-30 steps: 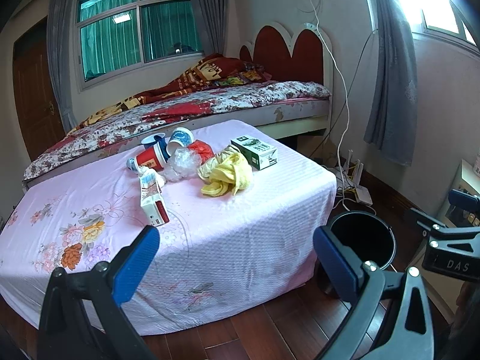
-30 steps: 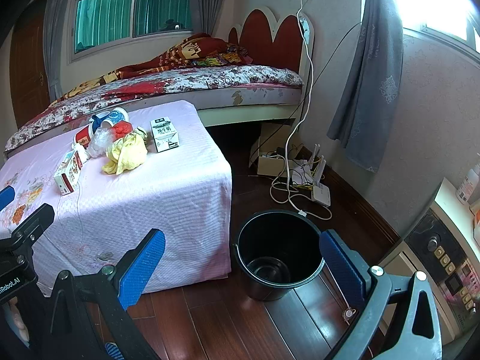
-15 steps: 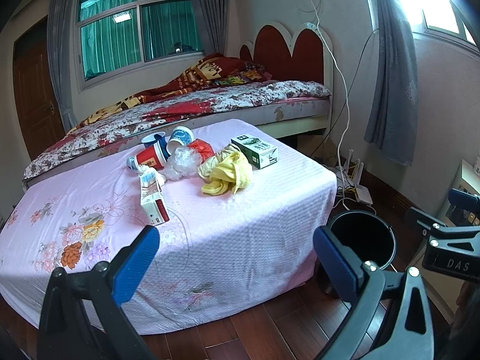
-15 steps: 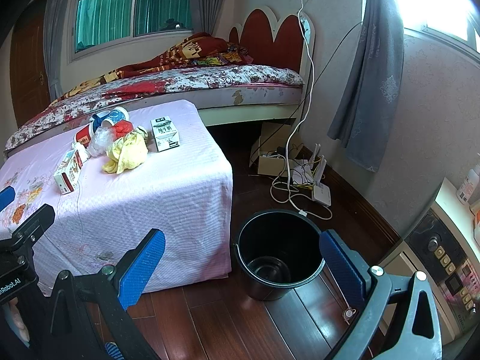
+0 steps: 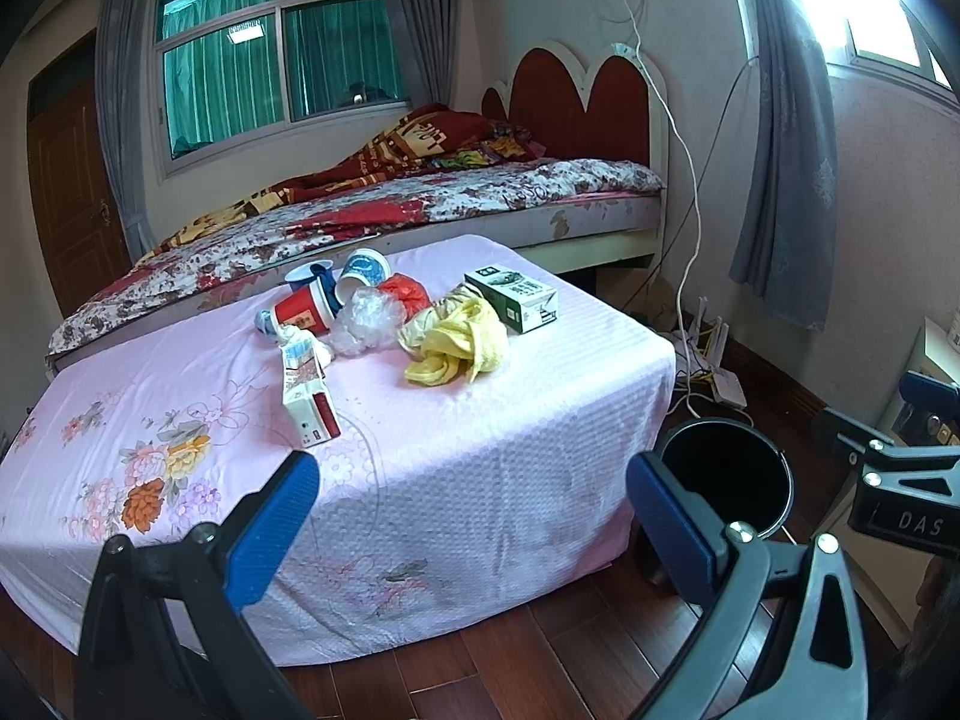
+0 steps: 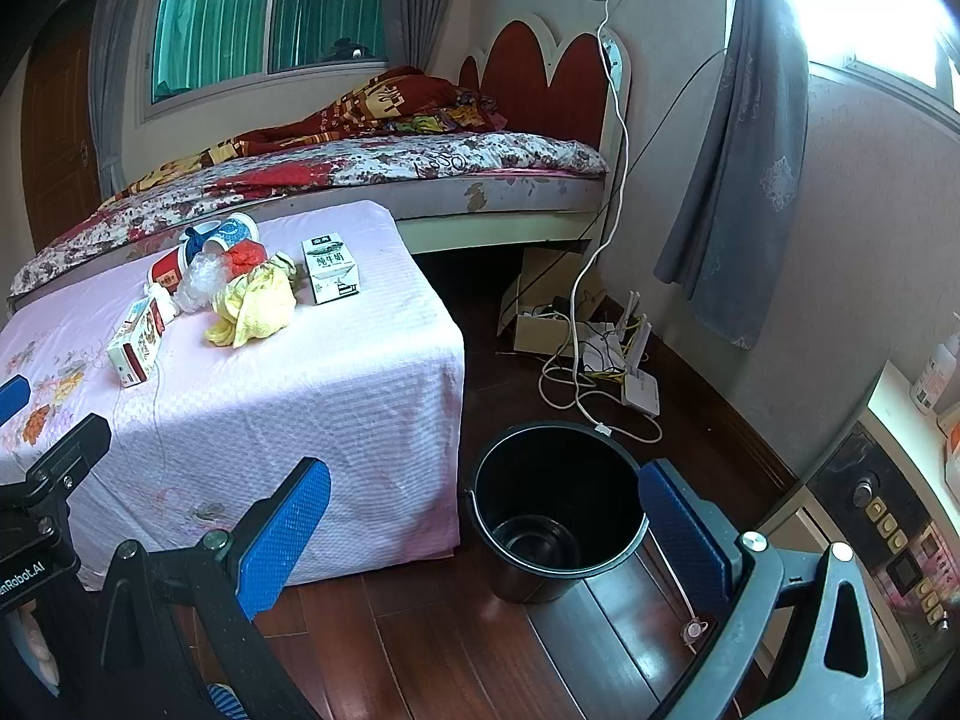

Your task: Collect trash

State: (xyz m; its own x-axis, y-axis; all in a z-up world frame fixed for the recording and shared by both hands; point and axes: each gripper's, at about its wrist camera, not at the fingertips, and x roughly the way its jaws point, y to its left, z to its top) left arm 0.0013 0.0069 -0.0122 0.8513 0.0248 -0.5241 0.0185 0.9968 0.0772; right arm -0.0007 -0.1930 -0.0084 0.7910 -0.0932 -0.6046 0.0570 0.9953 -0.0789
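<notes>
- The left tool (image 5: 468,510) hangs with its blue pads spread wide and nothing between them, short of the bench (image 5: 540,420), so no trash has been picked up yet.
- The right tool (image 6: 480,516) is equally spread and empty, low over the floor with the black bucket (image 6: 558,510) between its pads in its view.
- The trash sits in one heap toward 12 o'clock on the bench: a red-and-white carton (image 5: 309,402) nearest, a crumpled yellow cloth (image 5: 459,348), a green-and-white milk carton (image 5: 513,297) at about 1 o'clock, clear plastic wrap (image 5: 366,321), a red paper cup (image 5: 303,315) and blue-and-white cups (image 5: 363,270) behind.
- Risk: the pieces touch and overlap, so closing on the cloth or wrap could drag a cup along and roll it off the far edge.
- Risk: the pink sheet (image 5: 180,420) is loose; a low pinch may catch fabric and pull everything.
- Risk: the bucket stands below the bench corner at 3 o'clock; a release too early would probably drop light wrap onto the floor near the cables (image 6: 576,384).
</notes>
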